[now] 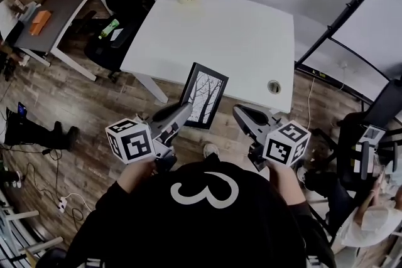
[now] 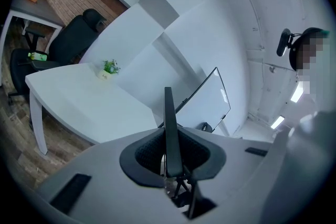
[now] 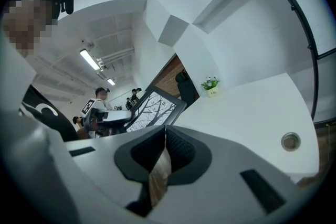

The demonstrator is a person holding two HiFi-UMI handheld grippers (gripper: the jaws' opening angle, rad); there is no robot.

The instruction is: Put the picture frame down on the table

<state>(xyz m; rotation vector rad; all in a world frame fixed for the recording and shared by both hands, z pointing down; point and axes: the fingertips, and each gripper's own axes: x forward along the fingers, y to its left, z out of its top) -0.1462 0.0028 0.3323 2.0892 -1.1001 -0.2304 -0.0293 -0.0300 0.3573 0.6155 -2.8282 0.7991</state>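
Left gripper [image 1: 182, 112] is clamped on the lower-left edge of the black rectangular picture frame [image 1: 204, 96], upright by the white table's [image 1: 239, 41] near edge. It looks stiff, light and probably fragile, so grip the border. Right gripper [image 1: 241, 113] is pinched together, empty.

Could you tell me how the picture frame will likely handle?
The picture frame looks stiff: flat though the left claw pinches one edge. Thin, it would probably tip if stood upright. Its front may be glass, so fragile.
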